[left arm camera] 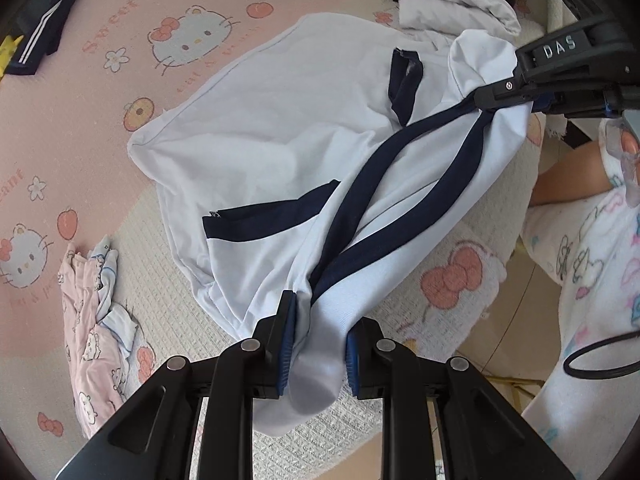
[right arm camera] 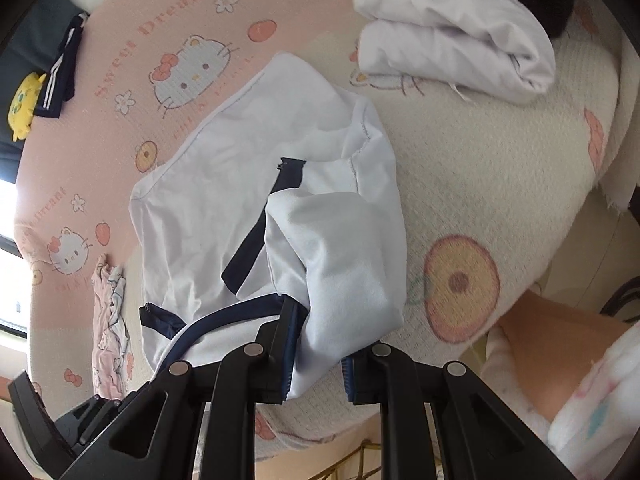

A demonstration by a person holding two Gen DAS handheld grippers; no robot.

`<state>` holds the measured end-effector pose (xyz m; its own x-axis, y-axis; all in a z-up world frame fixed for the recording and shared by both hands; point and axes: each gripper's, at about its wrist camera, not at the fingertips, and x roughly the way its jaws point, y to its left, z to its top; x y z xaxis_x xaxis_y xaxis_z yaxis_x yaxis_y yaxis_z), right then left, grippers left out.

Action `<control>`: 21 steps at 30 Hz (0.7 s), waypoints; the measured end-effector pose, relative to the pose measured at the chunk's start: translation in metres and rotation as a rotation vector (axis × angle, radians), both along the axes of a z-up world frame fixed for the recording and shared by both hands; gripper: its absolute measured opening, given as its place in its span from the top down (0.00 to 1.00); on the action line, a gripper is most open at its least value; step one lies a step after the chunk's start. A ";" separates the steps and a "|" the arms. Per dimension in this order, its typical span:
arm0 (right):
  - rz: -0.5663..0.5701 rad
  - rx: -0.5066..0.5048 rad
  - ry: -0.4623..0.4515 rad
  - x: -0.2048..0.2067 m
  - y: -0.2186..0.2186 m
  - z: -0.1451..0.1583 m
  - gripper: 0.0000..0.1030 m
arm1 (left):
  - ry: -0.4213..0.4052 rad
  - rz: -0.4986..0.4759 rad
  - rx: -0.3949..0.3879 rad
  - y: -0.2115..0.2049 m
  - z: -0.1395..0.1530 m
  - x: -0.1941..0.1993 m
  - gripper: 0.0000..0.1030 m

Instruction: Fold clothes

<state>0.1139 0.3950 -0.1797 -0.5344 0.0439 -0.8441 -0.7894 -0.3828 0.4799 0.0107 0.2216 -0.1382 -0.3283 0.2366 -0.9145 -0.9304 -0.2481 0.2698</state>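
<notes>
Altogether two hand-held grippers (left arm camera: 318, 344) (right arm camera: 320, 346), one white garment (left arm camera: 280, 152).

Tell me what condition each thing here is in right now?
White garment with navy stripes: half spread, pinched at two bunched ends.
Left gripper: shut on the garment.
Right gripper: shut on the garment.
White folded cloth: folded, lying apart.
Pink printed garment: crumpled.
Navy striped garment: folded.

The left claw (left arm camera: 316, 344) is matte black, its linkage arms pinned with round silver rivets and its fingers faced with ribbed blue pads (left arm camera: 285, 354). The right claw (right arm camera: 322, 354) matches it and, at upper right of the left view, carries white "DAS" lettering. At lower right, a black cable (left arm camera: 600, 360) loops over the person's white cartoon-print garment (left arm camera: 592, 256).
</notes>
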 end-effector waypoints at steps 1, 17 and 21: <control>-0.003 -0.009 0.001 0.001 0.002 -0.001 0.83 | -0.002 -0.011 -0.008 0.001 -0.002 -0.004 0.82; 0.094 0.161 -0.005 -0.010 0.001 0.040 0.30 | -0.164 0.032 -0.009 0.003 -0.001 -0.019 0.82; 0.143 0.294 -0.021 -0.013 -0.005 0.061 0.27 | -0.185 0.025 -0.015 0.006 0.001 -0.023 0.82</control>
<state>0.1014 0.3902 -0.1182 -0.5357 0.2135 -0.8170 -0.7262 -0.6102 0.3167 -0.0122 0.2273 -0.1368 -0.1600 0.2164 -0.9631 -0.9581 -0.2687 0.0989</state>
